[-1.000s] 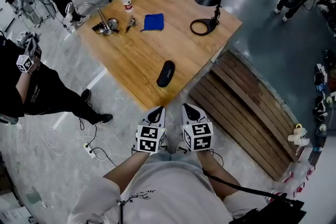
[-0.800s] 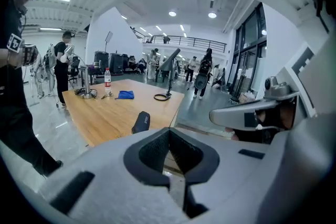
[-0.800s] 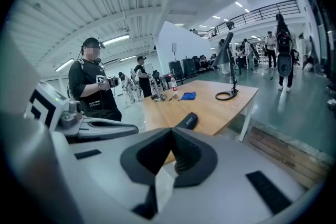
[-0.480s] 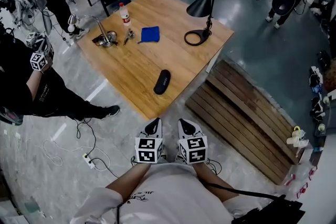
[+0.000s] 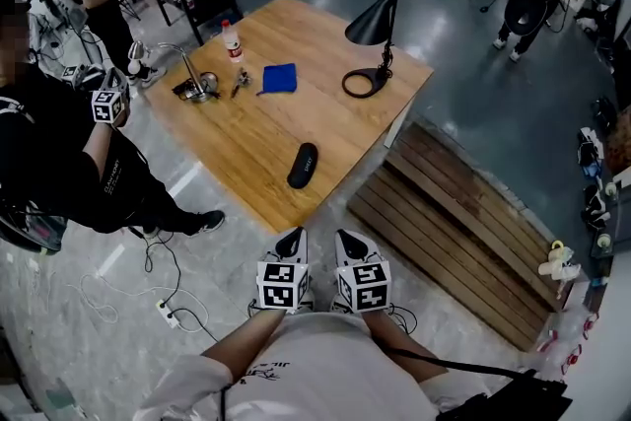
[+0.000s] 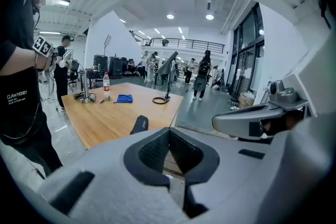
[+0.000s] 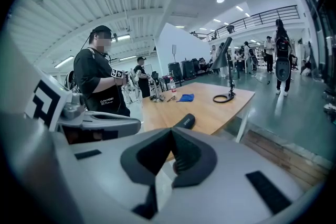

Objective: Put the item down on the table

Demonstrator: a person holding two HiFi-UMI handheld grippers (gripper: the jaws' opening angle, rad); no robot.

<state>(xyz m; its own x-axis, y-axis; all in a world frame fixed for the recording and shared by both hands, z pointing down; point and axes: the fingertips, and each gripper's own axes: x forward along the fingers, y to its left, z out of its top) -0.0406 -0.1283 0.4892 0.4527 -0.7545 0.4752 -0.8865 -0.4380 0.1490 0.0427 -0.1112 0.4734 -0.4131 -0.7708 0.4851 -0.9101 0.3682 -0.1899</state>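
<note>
**Head view.** A wooden table (image 5: 246,138) stood ahead of the person, and a black case (image 5: 303,165) lay flat on it near its closer edge, apart from everything else on the top. Farther back were a blue cloth (image 5: 280,77), a bottle (image 5: 232,40), a bent metal tap (image 5: 190,66) and a black lamp (image 5: 379,19) with a ring base. The left gripper (image 5: 292,239) and the right gripper (image 5: 347,240) were side by side close to the person's body. Both were over the floor, short of the table and well apart from the case. A bystander in black (image 5: 69,163) stood left of the table, and a slatted wooden platform (image 5: 463,212) lay to its right.

**Left gripper view.** The left gripper (image 6: 169,135) had its jaws pressed together with nothing between them. Beyond them the case (image 6: 139,124) rested on the table (image 6: 100,118), with the cloth (image 6: 125,98), bottle (image 6: 106,81) and lamp (image 6: 168,68) behind it. The bystander (image 6: 21,92) filled the left margin.

**Right gripper view.** The right gripper (image 7: 171,136) likewise had its jaws closed and empty. The case (image 7: 184,121) lay on the table (image 7: 223,107) just past the jaw tips as seen from here. The cloth (image 7: 185,97) and lamp (image 7: 226,55) were farther off, and the bystander (image 7: 100,81) stood at the left.
</note>
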